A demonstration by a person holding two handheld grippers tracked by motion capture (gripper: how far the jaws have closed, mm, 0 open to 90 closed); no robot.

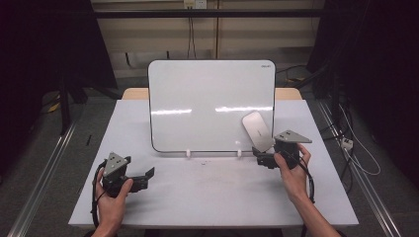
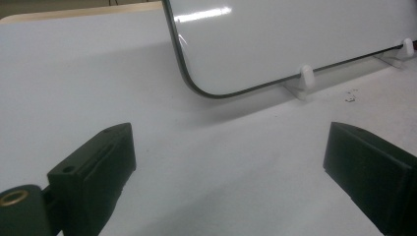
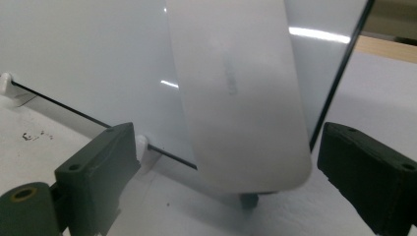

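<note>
- My left gripper [image 1: 148,174] rests on the white table [image 1: 207,197], jaws spread wide, holding nothing.
- My right gripper [image 1: 258,154] is spread too.
- The white eraser [image 3: 241,98] leans against the whiteboard [image 1: 197,94], between those jaws.

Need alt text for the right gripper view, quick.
A pale oblong eraser stands between the right gripper's open jaws, against the whiteboard. A white clip props the board on the table, where dark specks lie at left.

A white board [image 1: 211,106] with a dark rim stands tilted on two small white feet [image 2: 305,78]. A pale grey eraser [image 1: 257,129], perhaps magnetic, lies against its lower right corner.
</note>
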